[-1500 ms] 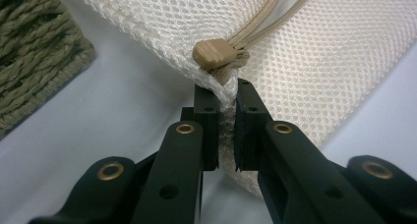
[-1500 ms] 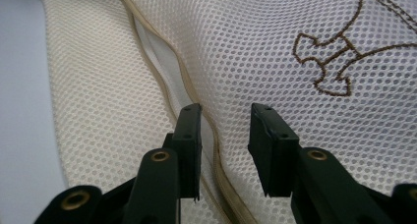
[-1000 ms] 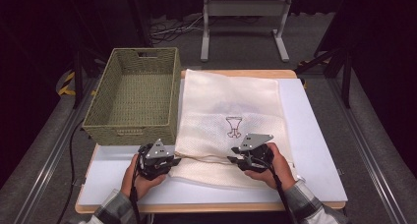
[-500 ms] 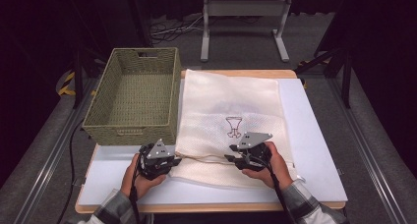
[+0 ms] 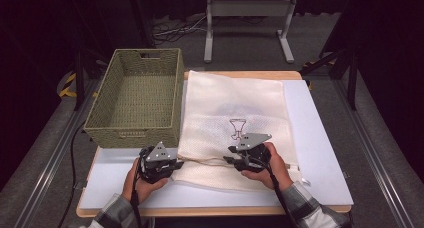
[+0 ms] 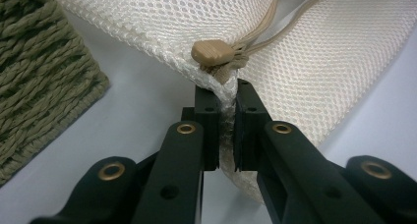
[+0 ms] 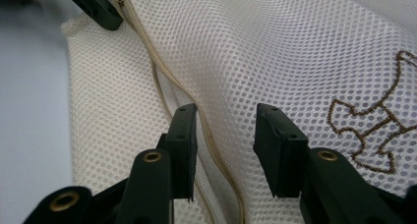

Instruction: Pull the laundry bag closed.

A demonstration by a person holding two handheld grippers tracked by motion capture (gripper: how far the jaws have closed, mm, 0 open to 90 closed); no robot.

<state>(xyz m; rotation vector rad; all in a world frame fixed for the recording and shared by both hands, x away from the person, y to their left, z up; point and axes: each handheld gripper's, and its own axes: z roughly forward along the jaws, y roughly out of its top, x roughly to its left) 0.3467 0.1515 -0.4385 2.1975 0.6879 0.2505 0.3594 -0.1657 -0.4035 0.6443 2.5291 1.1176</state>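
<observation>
Since a second ago the right gripper [image 5: 234, 159] has slid nearer the basket [image 5: 134, 98], jaws apart over one drawstring [image 7: 169, 81]; left gripper [image 6: 226, 106] clamps the one mesh bag [image 5: 235, 108].

— What carries everything here?
— A desk [image 5: 320, 153] with a white top and a wooden edge showing along its near and far sides.
— And what lies on it?
— A woven green basket [image 5: 135, 100] sits on the far left part, open side up. Just to its right a cream mesh bag [image 5: 235, 108] lies flat, running from the far edge almost to the near one, a tan drawstring [image 5: 210, 162] across its near end.
— Do they touch?
— The bag's left edge runs right alongside the basket.
</observation>
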